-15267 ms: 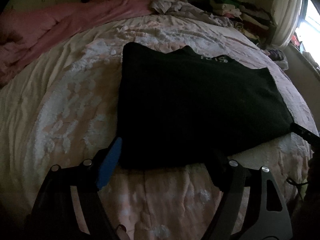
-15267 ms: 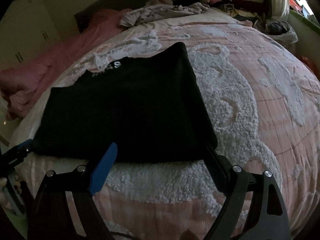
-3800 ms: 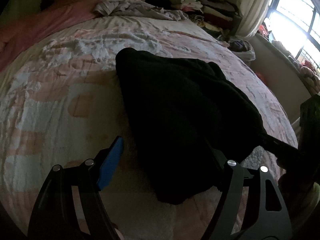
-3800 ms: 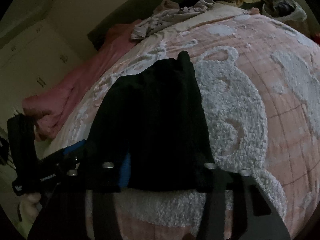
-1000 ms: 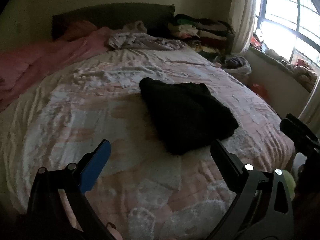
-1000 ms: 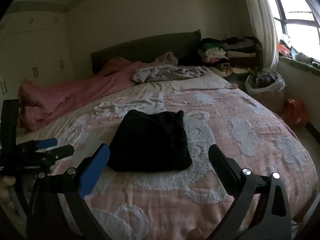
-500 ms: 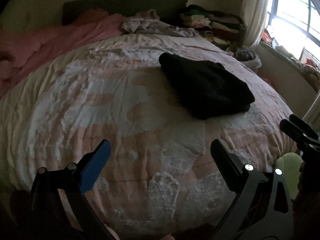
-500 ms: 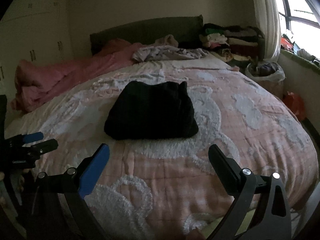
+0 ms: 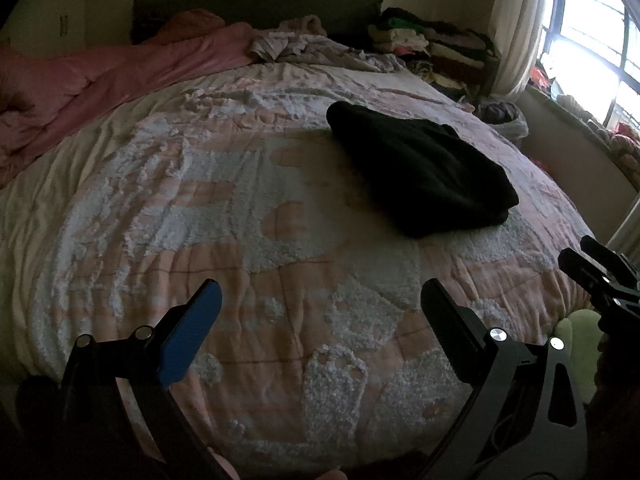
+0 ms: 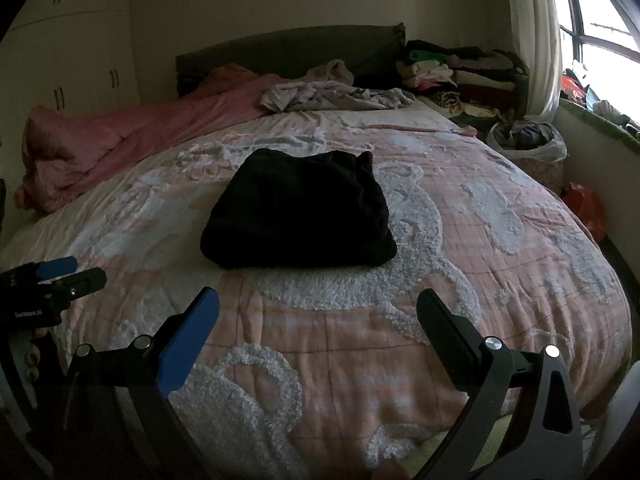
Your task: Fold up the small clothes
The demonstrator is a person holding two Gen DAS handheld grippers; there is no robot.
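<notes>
A folded black knit garment (image 10: pixel 298 210) lies in a compact bundle on a pink quilted bedspread with white fluffy patterns (image 10: pixel 460 264). Left gripper (image 9: pixel 320 296) and right gripper (image 10: pixel 318 304) hover near the bed's foot, fingers spread, apparently empty.

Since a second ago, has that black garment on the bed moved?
No. The folded black garment lies on the same white looped pattern of the pink bedspread; only the cameras shifted.

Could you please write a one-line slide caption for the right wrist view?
Folded black garment lies on the pink bedspread; the open right gripper hovers clear of it.
</notes>
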